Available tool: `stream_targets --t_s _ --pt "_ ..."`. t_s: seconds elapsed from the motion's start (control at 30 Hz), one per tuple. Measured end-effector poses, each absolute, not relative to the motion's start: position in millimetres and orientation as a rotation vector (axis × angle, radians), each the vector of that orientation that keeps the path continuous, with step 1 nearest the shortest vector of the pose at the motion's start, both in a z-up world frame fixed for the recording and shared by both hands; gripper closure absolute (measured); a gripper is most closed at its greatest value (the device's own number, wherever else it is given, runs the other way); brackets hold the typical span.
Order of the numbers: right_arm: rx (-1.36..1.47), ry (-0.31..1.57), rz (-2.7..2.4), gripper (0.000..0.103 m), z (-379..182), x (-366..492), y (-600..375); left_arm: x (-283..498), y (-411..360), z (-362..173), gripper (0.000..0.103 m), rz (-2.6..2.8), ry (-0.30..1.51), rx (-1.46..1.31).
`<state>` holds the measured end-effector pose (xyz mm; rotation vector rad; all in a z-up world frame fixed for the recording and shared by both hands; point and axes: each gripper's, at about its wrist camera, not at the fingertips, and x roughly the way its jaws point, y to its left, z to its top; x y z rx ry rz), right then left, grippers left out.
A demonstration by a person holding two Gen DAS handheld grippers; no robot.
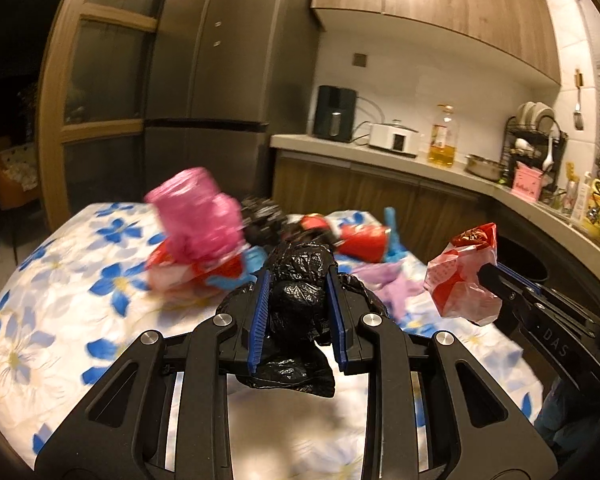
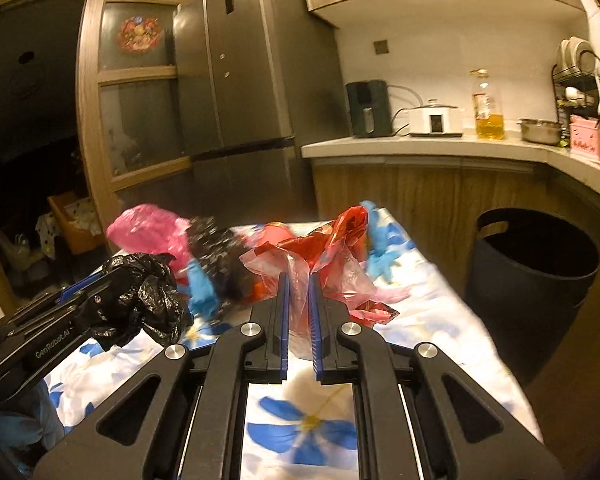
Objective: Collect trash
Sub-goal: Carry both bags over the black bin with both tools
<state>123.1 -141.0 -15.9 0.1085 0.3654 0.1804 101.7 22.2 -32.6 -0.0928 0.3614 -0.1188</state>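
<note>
My left gripper (image 1: 298, 276) is shut on a crumpled black plastic bag (image 1: 296, 312) and holds it above the flowered table (image 1: 60, 312). It shows at the left of the right wrist view (image 2: 140, 296). My right gripper (image 2: 299, 280) is shut on a red and clear plastic bag (image 2: 332, 264), also lifted off the table; it shows at the right of the left wrist view (image 1: 460, 276). More trash lies on the table's far end: a pink bag (image 1: 198, 212), red wrappers (image 1: 364, 240), blue gloves (image 2: 202, 288) and a dark speckled bag (image 2: 216, 244).
A black trash bin (image 2: 532, 276) stands on the floor right of the table, below the kitchen counter (image 2: 420, 146). A fridge (image 2: 244, 80) and a wooden door (image 2: 136, 92) stand behind the table. The counter holds appliances, an oil bottle and a dish rack.
</note>
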Motion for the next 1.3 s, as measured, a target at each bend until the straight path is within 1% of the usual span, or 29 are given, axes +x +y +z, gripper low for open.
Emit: stream_targets --t_s 0.27,0.63,0.97,1.3 --pt "0.119 0.291 0.035 0.093 5 120 -199 125 -45 -7 0.077 -0.256 0.282 -0.041" --pt "0.139 0.221 -0.164 0.093 22 130 -285 174 -153 17 0.077 -0.433 0.221 -0.032" --pt "0.184 0.206 -0.244 0.093 20 151 -339 216 -233 9 0.077 -0.523 0.233 -0.033" --pt "0.204 0.226 -0.256 0.093 12 169 -364 246 -274 -8 0.077 -0.554 0.271 -0.013"
